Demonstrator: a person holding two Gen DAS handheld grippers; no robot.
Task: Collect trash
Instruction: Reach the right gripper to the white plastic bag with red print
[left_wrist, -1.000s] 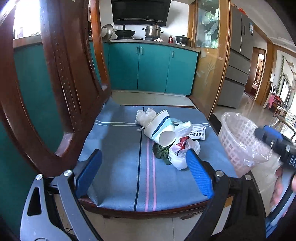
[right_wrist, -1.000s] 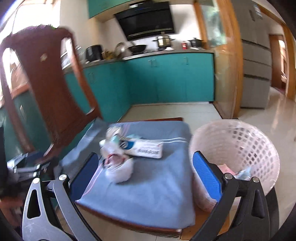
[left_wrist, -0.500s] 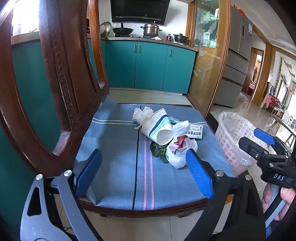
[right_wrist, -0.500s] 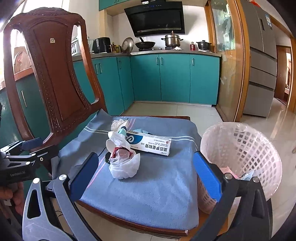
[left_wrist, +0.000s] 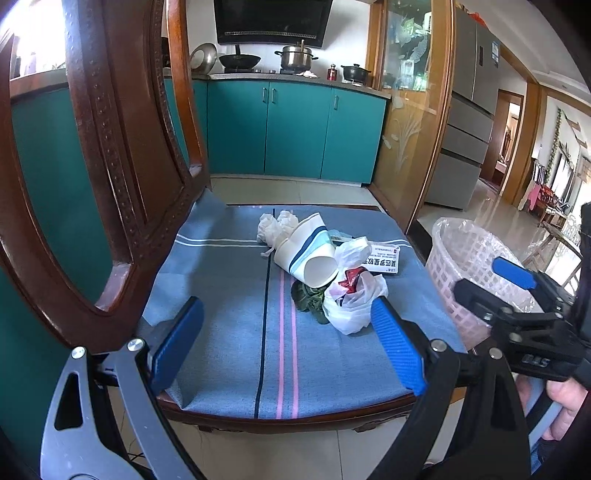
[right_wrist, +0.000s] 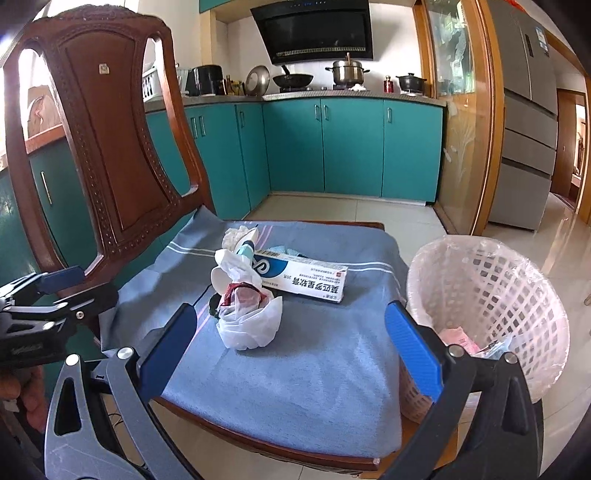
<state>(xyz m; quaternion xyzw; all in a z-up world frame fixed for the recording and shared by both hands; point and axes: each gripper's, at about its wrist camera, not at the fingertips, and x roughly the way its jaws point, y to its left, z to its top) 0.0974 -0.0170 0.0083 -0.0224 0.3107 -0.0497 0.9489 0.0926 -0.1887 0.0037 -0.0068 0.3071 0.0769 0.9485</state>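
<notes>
A pile of trash lies on the blue chair cushion: a paper cup on its side, crumpled tissues, a white plastic bag with red wrappers, dark green scraps and a white box. In the right wrist view the bag and box lie mid-cushion. My left gripper is open and empty at the cushion's front edge. My right gripper is open and empty, short of the bag. It also shows in the left wrist view.
A pink lattice trash basket with a plastic liner stands right of the chair, with some trash inside; it also shows in the left wrist view. The wooden chair back rises on the left. Teal kitchen cabinets stand behind.
The right gripper has swung in from the basket side and settled facing the cushion. The left gripper has hardly moved. The trash has not moved.
</notes>
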